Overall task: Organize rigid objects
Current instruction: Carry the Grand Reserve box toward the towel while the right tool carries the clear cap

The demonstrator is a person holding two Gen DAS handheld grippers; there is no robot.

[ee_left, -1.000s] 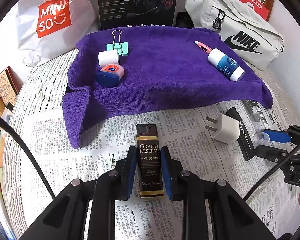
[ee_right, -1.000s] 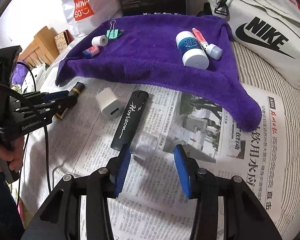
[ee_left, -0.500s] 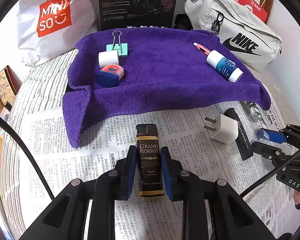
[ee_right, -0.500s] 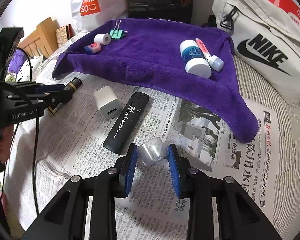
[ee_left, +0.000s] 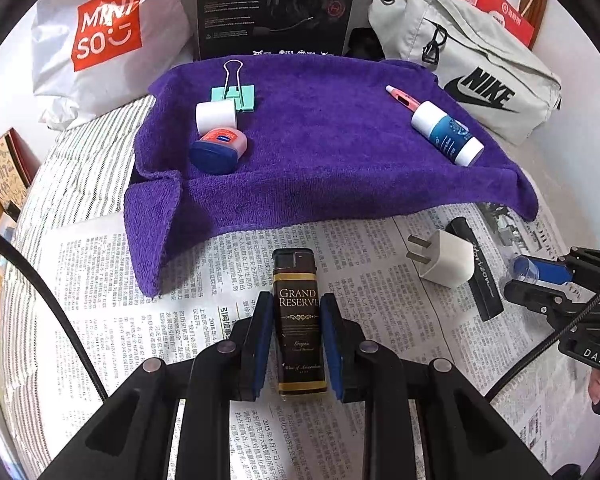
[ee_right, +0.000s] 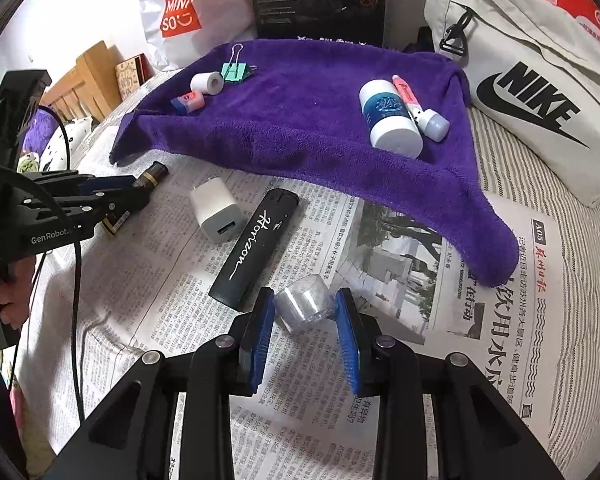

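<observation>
Left wrist view: left gripper (ee_left: 296, 340) is clamped on the black-and-gold rectangular lighter (ee_left: 299, 320), which lies on the printed newspaper sheet (ee_left: 100, 280) just short of the purple terry towel's (ee_left: 320, 152) drooping front edge. Bare newsprint lies open to its left. Right wrist view: right gripper (ee_right: 306, 320) has both blue pads pressed on the small clear plastic cap (ee_right: 305, 307), beside the long black case (ee_right: 256, 248) and near the white plug adapter (ee_right: 216, 212). Clear paper extends rightward below the towel corner.
</observation>
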